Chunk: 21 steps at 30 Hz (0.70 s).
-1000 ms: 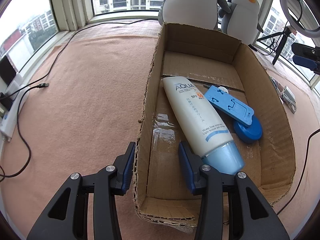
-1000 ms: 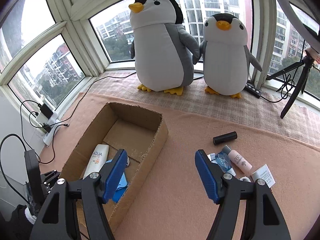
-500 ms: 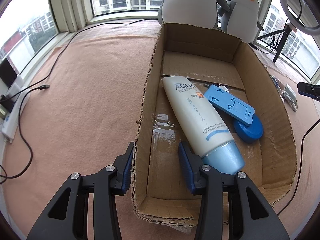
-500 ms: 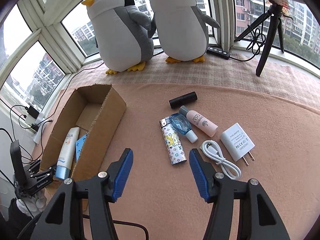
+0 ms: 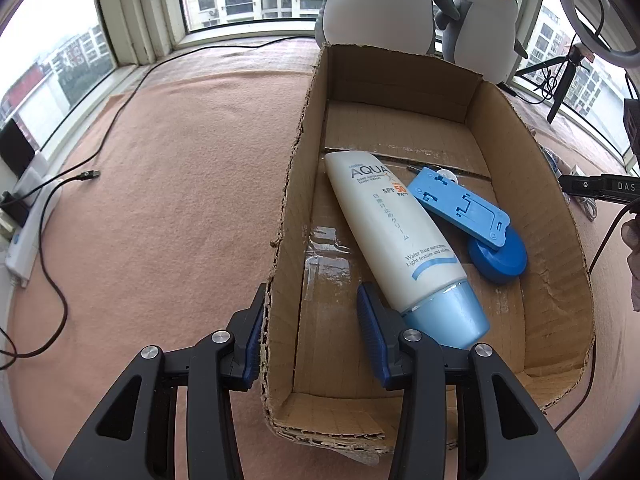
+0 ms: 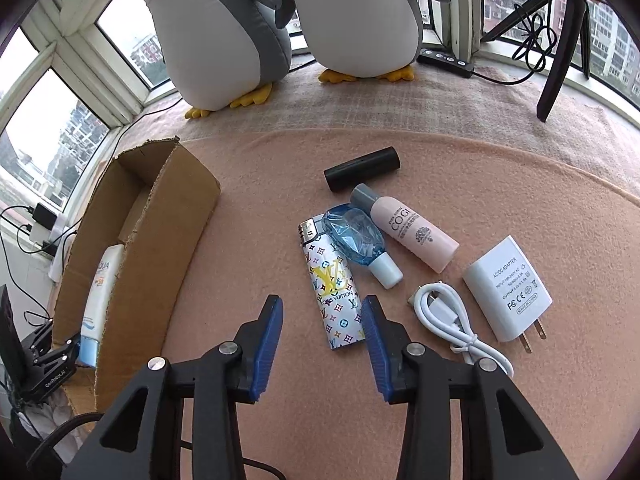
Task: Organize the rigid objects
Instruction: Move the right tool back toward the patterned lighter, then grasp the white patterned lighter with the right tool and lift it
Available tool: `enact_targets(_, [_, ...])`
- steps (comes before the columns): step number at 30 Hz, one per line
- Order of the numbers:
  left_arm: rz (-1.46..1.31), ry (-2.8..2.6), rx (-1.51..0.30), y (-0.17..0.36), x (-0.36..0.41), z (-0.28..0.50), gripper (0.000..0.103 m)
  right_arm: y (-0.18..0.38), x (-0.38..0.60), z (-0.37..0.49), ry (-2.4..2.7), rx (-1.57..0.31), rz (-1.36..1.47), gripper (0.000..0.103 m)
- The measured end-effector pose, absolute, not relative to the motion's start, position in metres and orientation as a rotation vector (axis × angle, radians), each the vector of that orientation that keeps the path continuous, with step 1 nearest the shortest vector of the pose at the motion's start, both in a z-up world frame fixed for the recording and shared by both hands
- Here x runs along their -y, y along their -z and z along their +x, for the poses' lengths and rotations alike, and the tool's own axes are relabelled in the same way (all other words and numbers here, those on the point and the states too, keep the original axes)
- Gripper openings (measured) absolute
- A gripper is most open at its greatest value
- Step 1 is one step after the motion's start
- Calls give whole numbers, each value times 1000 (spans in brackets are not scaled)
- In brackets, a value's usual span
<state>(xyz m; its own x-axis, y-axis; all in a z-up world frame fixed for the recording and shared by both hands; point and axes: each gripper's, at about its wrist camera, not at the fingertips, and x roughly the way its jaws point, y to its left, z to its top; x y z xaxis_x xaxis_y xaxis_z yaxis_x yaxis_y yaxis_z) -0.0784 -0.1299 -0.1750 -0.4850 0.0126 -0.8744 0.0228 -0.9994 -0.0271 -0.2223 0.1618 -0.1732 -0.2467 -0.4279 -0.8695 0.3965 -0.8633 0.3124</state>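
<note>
Cardboard box [image 5: 532,216] is sitting on the pink blanket [image 5: 180,200] and serving as landmark; it is already holding a white sunscreen tube [image 5: 396,236] and a blue phone stand [image 5: 464,208] lying side by side on its floor.

Left gripper [image 5: 310,330] is straddling the box's near-left wall, jaws apart, pinching nothing, unchanged over the last second.

Right gripper [image 6: 322,346] is now hanging well right of the box, having swung away from it and down toward the loose cluster; jaws are wide, empty, bracketing the patterned lighter [image 6: 332,292].

Beyond the lighter, farther from the box: white charger [image 6: 508,292], pink bottle [image 6: 412,232], black cylinder [image 6: 362,168], blue bottle [image 6: 360,240], coiled cable [image 6: 448,320].

Judgement: the lighter is the next pick; sorting is roughly a quarter done.
</note>
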Motion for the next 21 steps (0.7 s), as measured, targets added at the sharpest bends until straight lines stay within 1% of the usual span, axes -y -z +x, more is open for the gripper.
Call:
enact_targets(9, [1592,2701,-60,176,131,-78,42,180,-145,-239,2151,9,1517,37])
enact_targets(14, [1590,2701,-69,177,132,-77,42,179,-133,-240,2171,-98,1523,30])
enact_targets(16, [1589,2701,-72,177,131,-76,42,179,-129,-237,2175,-150,1522,22])
enact_targets(21, [1588,2702,-73,177,131,-76,42,178,-123,-228,2181,-238,1510,21])
